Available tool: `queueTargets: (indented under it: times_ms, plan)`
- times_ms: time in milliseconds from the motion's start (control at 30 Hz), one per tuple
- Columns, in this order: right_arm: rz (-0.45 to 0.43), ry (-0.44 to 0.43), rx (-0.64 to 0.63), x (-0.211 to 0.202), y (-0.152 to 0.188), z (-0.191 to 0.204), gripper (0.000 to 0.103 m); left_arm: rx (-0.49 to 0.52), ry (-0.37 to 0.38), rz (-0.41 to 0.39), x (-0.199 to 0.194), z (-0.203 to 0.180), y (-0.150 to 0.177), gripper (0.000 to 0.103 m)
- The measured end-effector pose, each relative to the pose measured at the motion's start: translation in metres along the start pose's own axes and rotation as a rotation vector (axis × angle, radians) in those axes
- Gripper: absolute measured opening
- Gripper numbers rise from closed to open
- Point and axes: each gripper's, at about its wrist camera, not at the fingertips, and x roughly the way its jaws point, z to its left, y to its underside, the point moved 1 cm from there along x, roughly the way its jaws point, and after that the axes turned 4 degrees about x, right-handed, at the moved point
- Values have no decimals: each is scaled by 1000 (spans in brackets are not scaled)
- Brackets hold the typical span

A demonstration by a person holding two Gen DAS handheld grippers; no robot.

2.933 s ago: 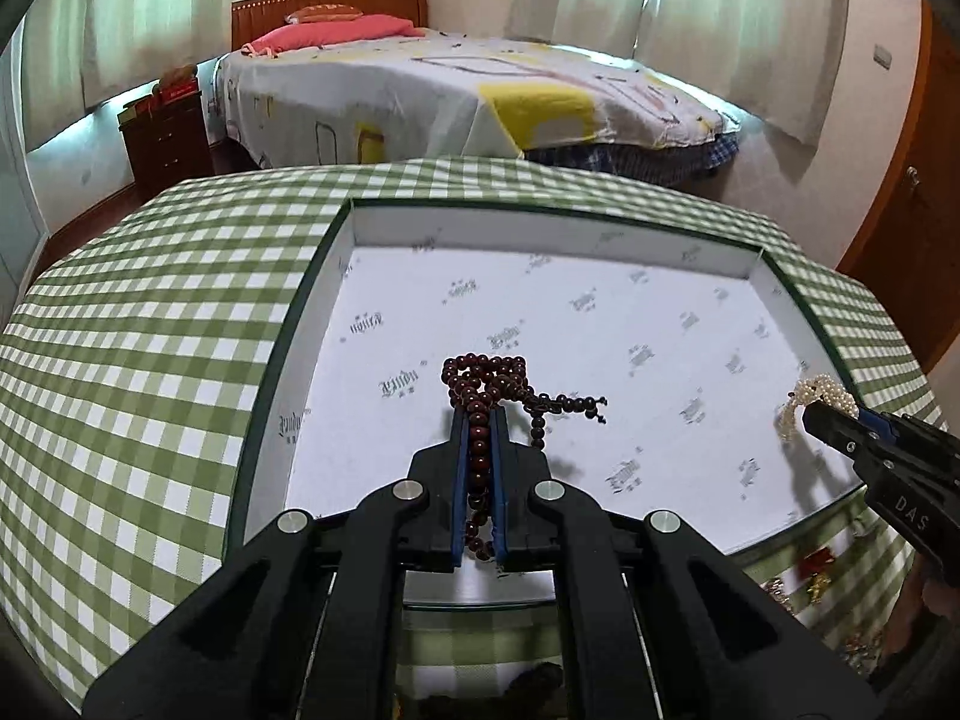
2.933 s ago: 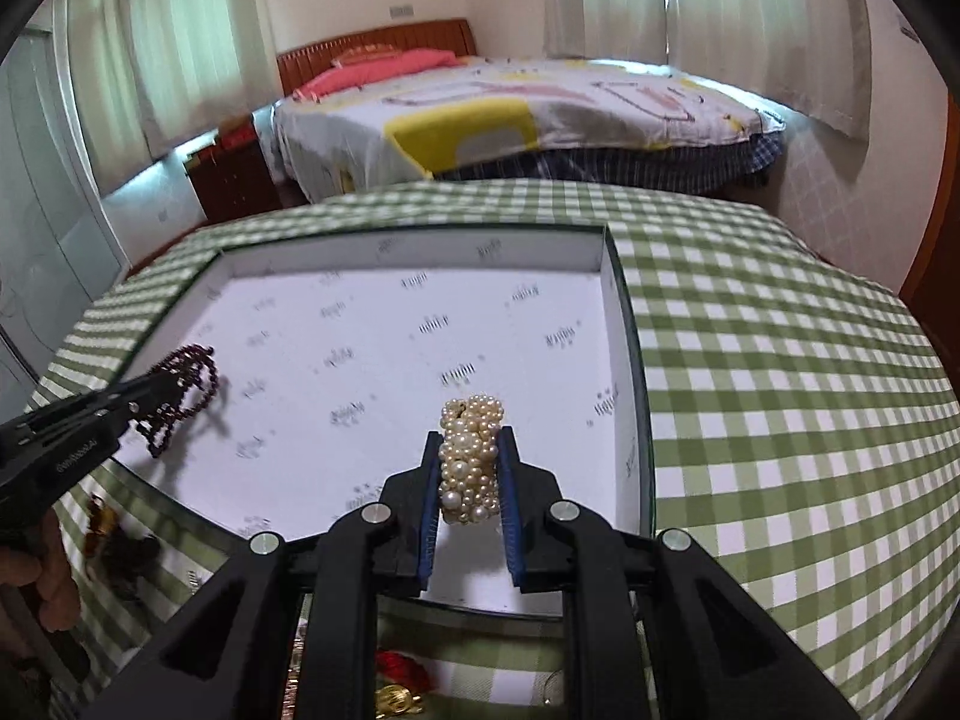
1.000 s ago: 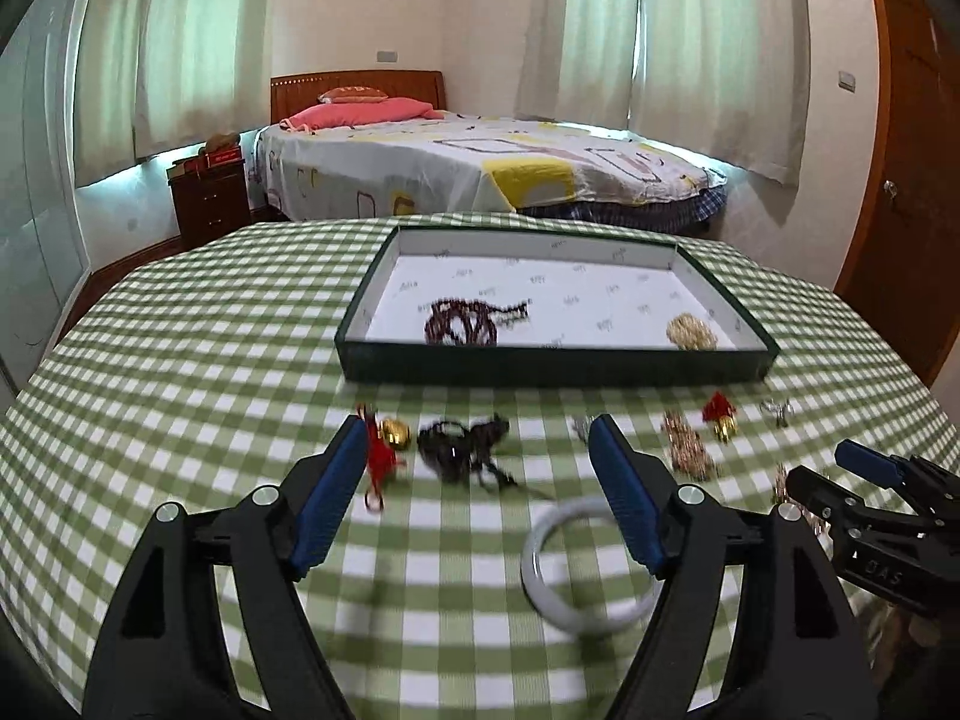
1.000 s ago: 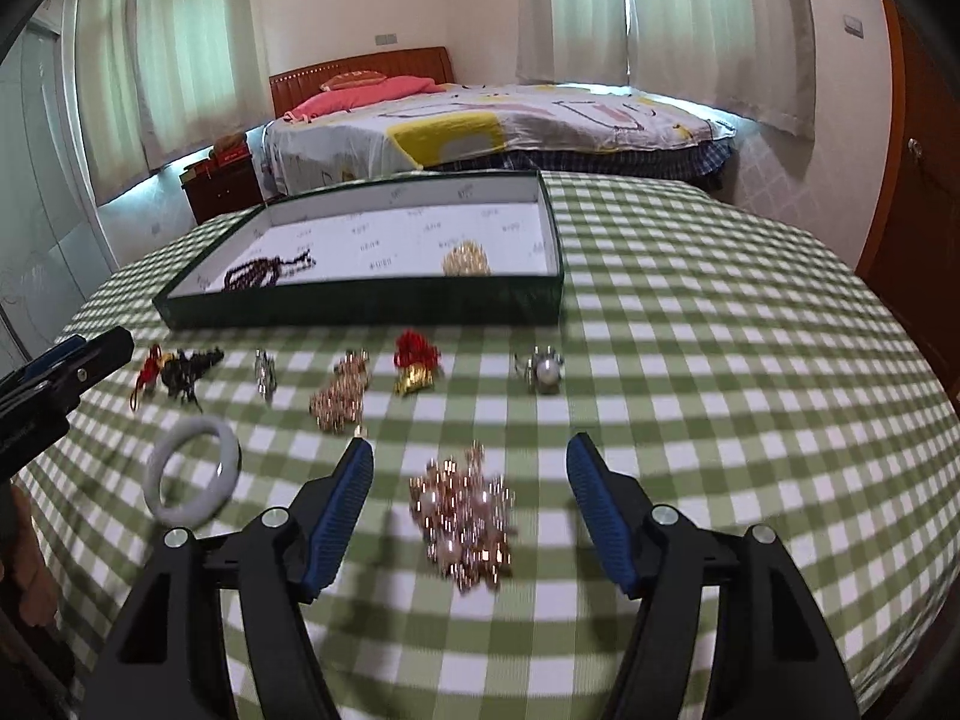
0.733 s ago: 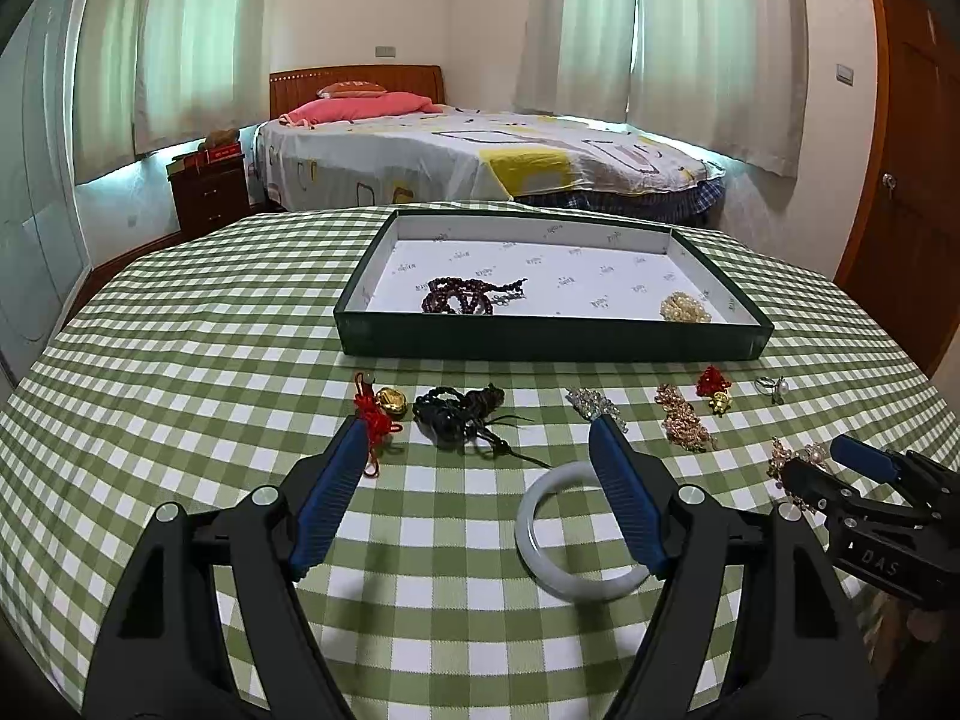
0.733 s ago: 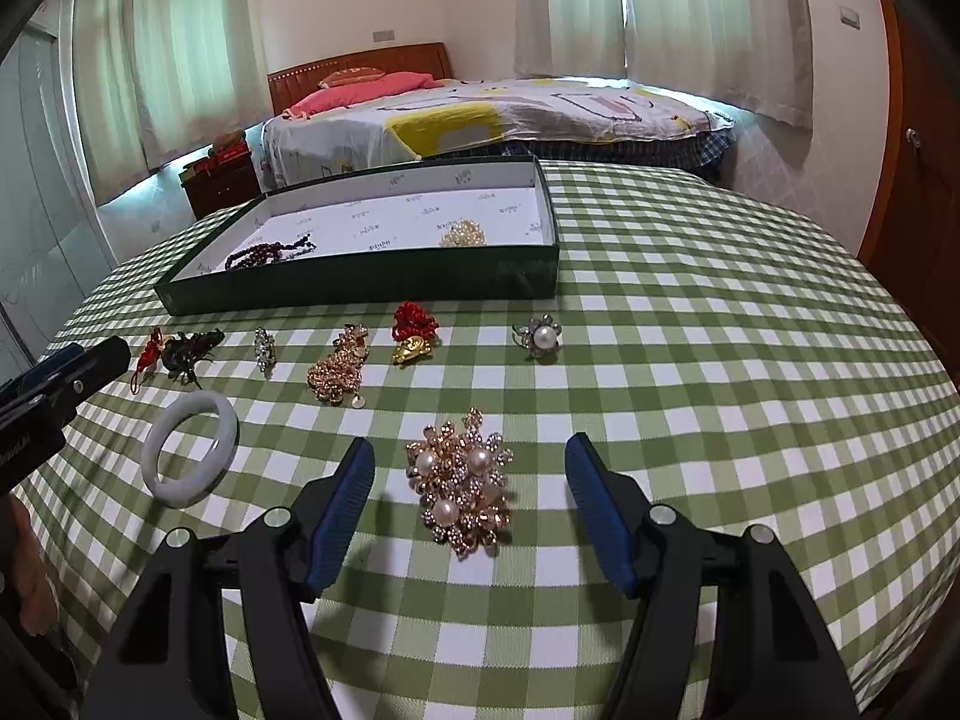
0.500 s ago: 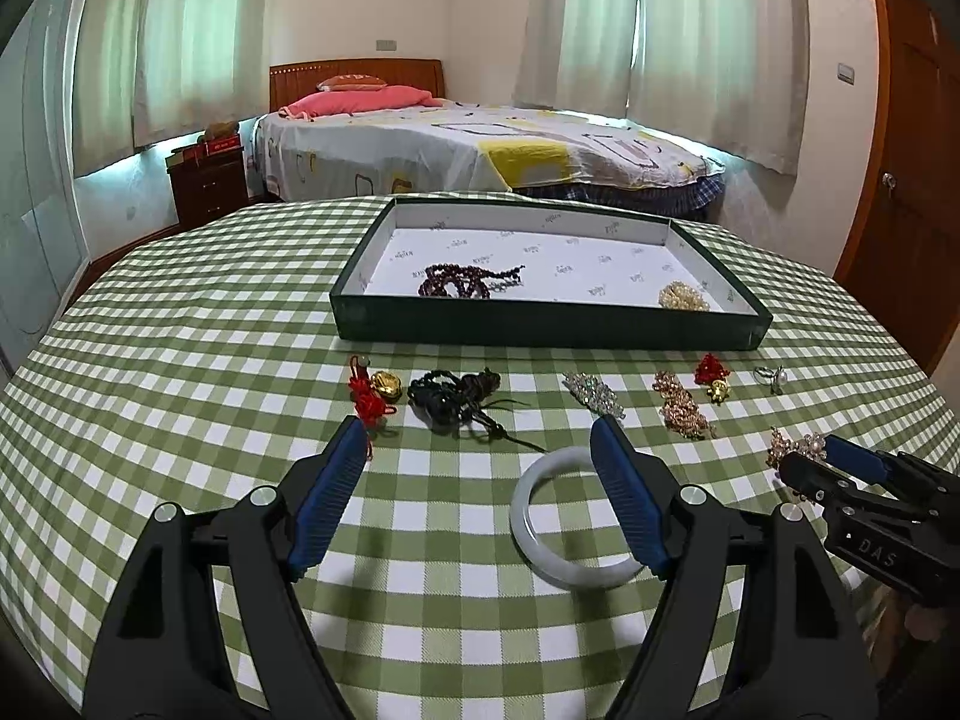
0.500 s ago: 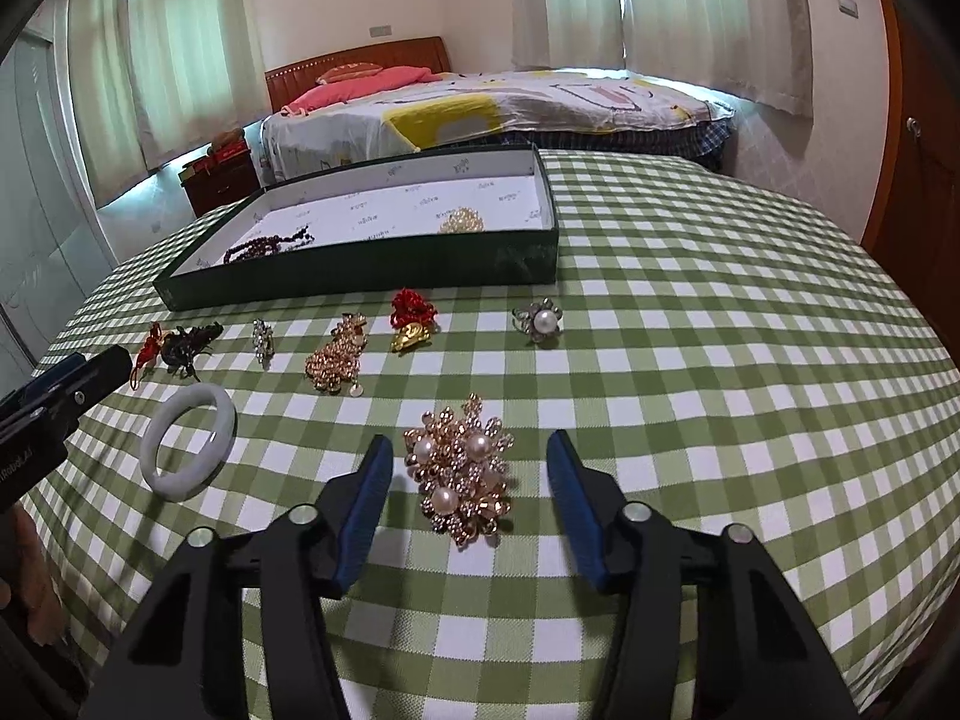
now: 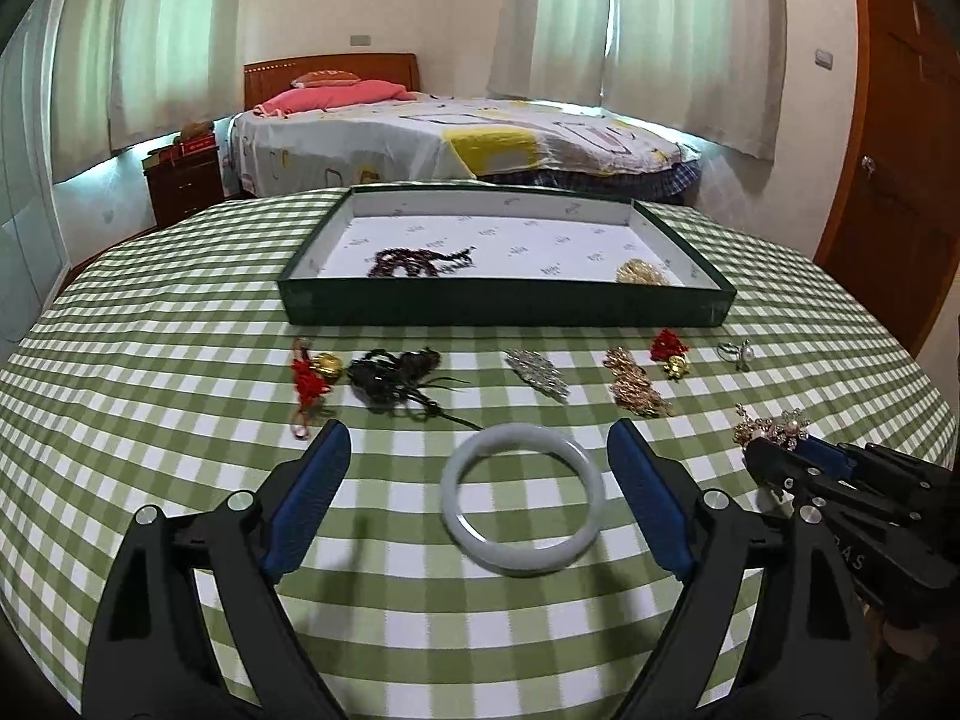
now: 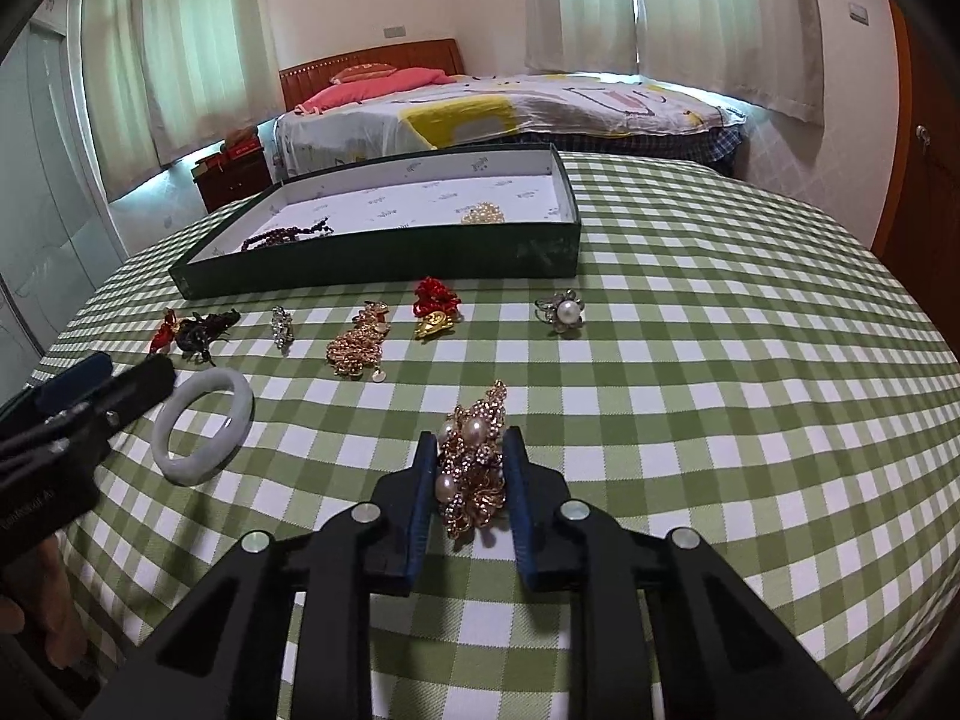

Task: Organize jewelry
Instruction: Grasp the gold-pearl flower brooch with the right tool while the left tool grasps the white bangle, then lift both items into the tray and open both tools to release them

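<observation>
My right gripper (image 10: 471,450) is shut on a gold and pearl brooch (image 10: 474,462) resting on the green checked tablecloth. My left gripper (image 9: 480,456) is wide open, its fingers either side of a pale jade bangle (image 9: 521,507), also seen in the right wrist view (image 10: 203,425). The green tray (image 9: 504,306) at the back holds a dark bead bracelet (image 9: 420,261) and a pearl bracelet (image 9: 641,271). The right gripper (image 9: 774,456) shows in the left wrist view with the brooch (image 9: 771,427) at its tip.
On the cloth before the tray lie a red tassel charm (image 9: 309,381), a dark cord piece (image 9: 390,378), a silver brooch (image 9: 537,373), a gold chain piece (image 9: 636,390), a red and gold charm (image 9: 671,351) and a pearl ring (image 10: 561,312). A bed stands behind the table.
Both grippers released the bracelets in the tray and drew back. The right gripper then closed on the gold brooch. The left gripper moved nearer the bangle, still open.
</observation>
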Motion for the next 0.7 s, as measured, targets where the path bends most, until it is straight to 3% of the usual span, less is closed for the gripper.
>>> queueTargets:
  times_ms: [600, 700]
  plan:
    - [-12, -9, 5, -2, 3, -1, 23, 3, 3, 154, 36, -11, 8, 85]
    - [-12, -9, 5, -2, 3, -1, 23, 6, 2, 152, 36, -11, 9, 85]
